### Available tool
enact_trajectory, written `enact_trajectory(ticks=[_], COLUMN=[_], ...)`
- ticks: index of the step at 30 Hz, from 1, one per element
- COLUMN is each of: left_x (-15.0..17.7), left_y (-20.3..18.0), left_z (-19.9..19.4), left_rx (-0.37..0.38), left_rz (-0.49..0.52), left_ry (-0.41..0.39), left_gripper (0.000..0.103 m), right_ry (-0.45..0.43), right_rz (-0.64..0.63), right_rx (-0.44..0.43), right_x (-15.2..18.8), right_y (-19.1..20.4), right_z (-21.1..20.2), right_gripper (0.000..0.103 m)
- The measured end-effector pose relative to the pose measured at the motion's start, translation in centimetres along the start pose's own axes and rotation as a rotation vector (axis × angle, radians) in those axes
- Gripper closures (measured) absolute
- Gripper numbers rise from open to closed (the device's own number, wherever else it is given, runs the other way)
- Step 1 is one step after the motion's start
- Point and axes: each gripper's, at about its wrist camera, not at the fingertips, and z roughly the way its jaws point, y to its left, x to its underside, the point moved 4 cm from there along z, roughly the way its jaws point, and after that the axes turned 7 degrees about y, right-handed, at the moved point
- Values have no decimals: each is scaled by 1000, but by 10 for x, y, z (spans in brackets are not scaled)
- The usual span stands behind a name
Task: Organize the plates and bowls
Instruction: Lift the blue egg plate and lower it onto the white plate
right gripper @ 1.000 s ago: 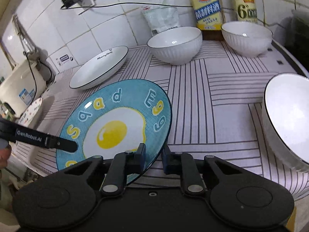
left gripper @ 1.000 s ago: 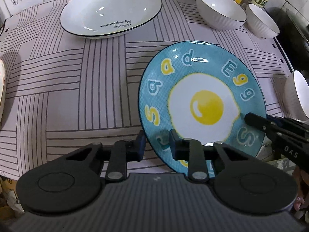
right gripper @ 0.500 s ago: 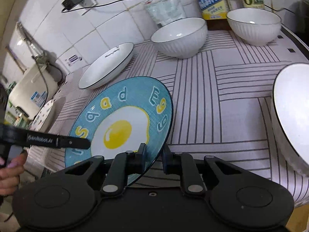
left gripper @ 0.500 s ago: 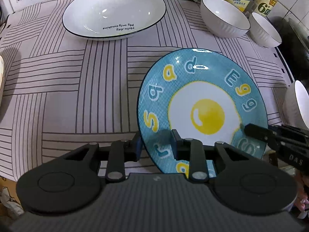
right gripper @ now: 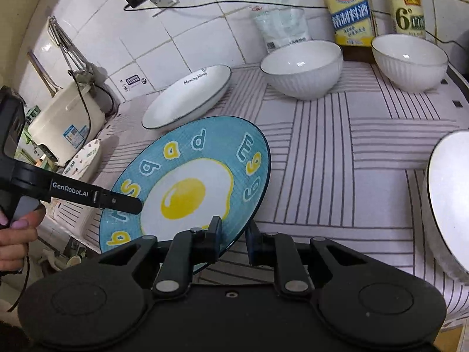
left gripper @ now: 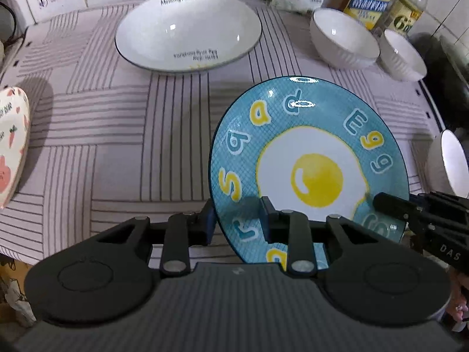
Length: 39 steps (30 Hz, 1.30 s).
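Note:
A blue plate with a fried-egg picture is held above the striped cloth, tilted. My left gripper is shut on its near left rim. My right gripper is shut on its near right rim; the plate also shows in the right wrist view. A white oval plate lies at the back. Two white ribbed bowls stand at the back right. A third white bowl sits at the right edge. A heart-patterned plate is at the far left.
Bottles and a white bag stand against the tiled wall. A rice cooker is off the counter's left end. The striped cloth covers the counter.
Both grippers have lifted the blue plate and carried it away from the counter's front, toward the back. It is more tilted now. Their hold is unchanged.

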Motion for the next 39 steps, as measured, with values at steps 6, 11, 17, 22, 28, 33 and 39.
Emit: enact_trajectory(ticks=[6,11,17,22,28,33,39], left_x=[-7,-20,-49,-70,-91,-109,-129], left_y=[13,21,39,67,95,112,127], left_z=[-14,-32,-45,-48,-38,-22,8], left_rx=[7,-6,-2,20,-7,-9,-25], left_rz=[-28,-9,-31,-71,-89,-126,-167], left_ry=[-44,-85,-89,-95,-75,-40,17], left_gripper=[75,75,75,73,73,73,73], right_ry=[-32,-70,-101,-128,-130,-112,-110], right_rz=[-43,-78,-116,-124,-136,-130,-55], right_rx=[-21,-33,-58,-75,-100,-105,-140], right_x=[-17,-38,-71,-103,-140,-160,-174], right_y=[14,27,37,48,55,56,44], right_z=[-7,-8,-5,5,28,54,90], right_gripper=[80,80,80,80,80,80,80])
